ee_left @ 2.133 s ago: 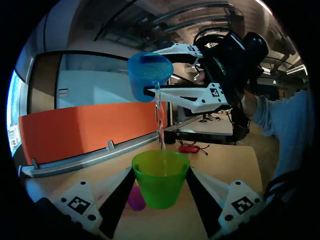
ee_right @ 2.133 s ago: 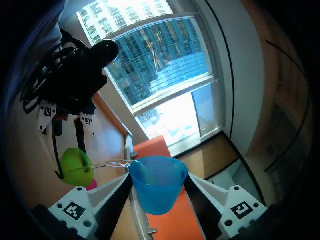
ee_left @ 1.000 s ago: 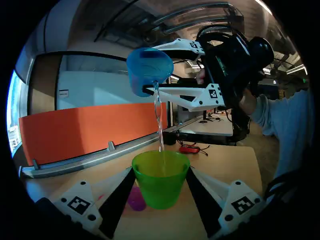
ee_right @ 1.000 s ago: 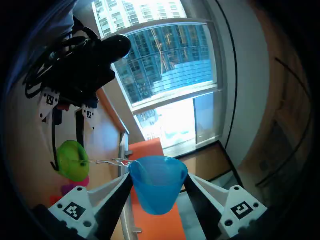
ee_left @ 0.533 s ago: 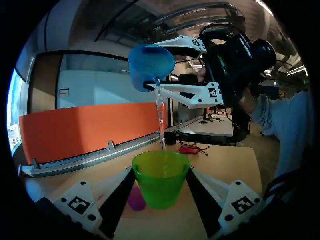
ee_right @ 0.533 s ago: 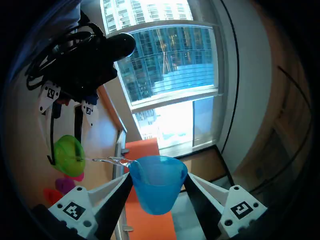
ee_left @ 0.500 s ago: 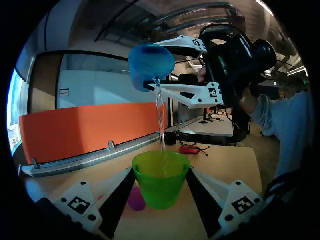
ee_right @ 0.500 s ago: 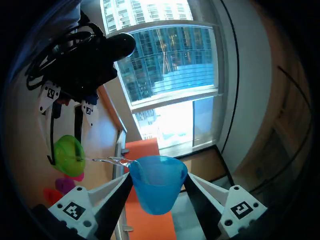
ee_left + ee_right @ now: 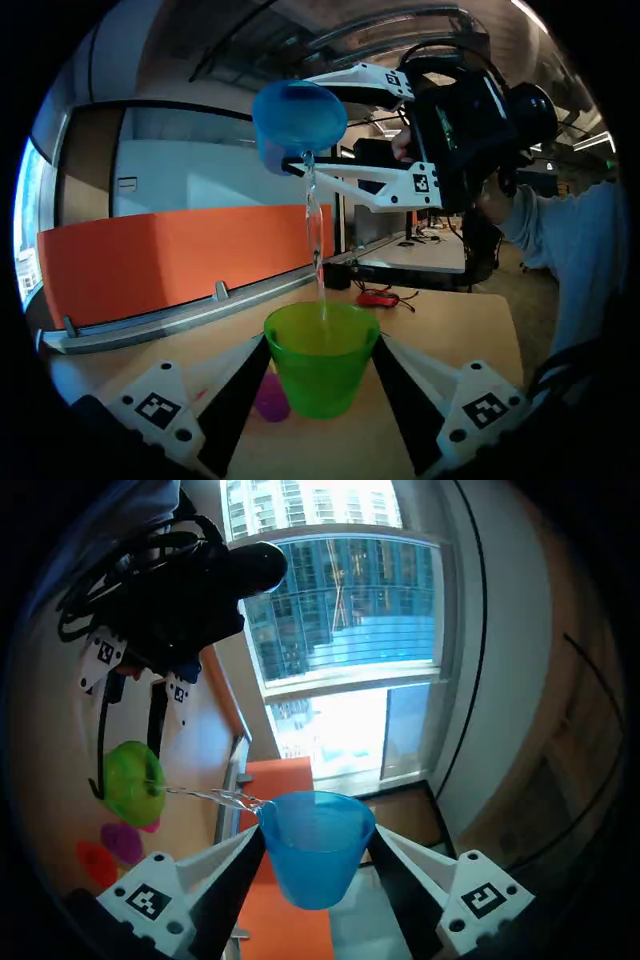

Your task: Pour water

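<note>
The right gripper, fingers clamped on a tilted blue cup, pours a thin stream of water down into the green cup that the left gripper holds squeezed between its fingers over the tabletop.

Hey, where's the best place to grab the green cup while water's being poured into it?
The side wall near mid-height, coming in level from the side, as the left gripper does. The green cup is upright and widens toward its rim, so it shouldn't slip down, and its mouth is left free for the water stream.
</note>
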`<act>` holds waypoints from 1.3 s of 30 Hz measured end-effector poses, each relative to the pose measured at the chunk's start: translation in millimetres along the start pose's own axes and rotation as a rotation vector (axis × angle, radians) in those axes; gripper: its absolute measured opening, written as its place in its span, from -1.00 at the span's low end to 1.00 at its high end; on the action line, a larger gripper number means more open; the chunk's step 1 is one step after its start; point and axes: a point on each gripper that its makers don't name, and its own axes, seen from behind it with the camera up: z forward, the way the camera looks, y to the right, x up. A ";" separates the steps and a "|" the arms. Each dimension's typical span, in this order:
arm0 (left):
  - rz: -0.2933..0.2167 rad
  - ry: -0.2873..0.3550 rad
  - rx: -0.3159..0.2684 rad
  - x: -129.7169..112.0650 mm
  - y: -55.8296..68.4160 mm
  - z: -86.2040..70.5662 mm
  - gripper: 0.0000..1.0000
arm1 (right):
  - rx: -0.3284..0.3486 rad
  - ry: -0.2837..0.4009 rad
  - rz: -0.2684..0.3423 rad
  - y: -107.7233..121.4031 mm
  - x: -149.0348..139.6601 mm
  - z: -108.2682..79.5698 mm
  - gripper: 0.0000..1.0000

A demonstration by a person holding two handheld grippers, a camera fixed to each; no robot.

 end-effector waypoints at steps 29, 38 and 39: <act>-0.021 0.003 -0.003 -3.0 -1.9 0.5 0.72 | -0.001 -0.002 -0.158 0.3 4.8 6.5 0.80; -0.026 0.009 -0.003 -0.2 -1.7 -0.3 0.72 | -0.001 -0.002 -0.198 2.8 6.0 5.9 0.80; -0.027 0.010 -0.003 0.0 -1.8 -0.5 0.72 | -0.001 -0.002 -0.203 3.1 6.2 5.7 0.80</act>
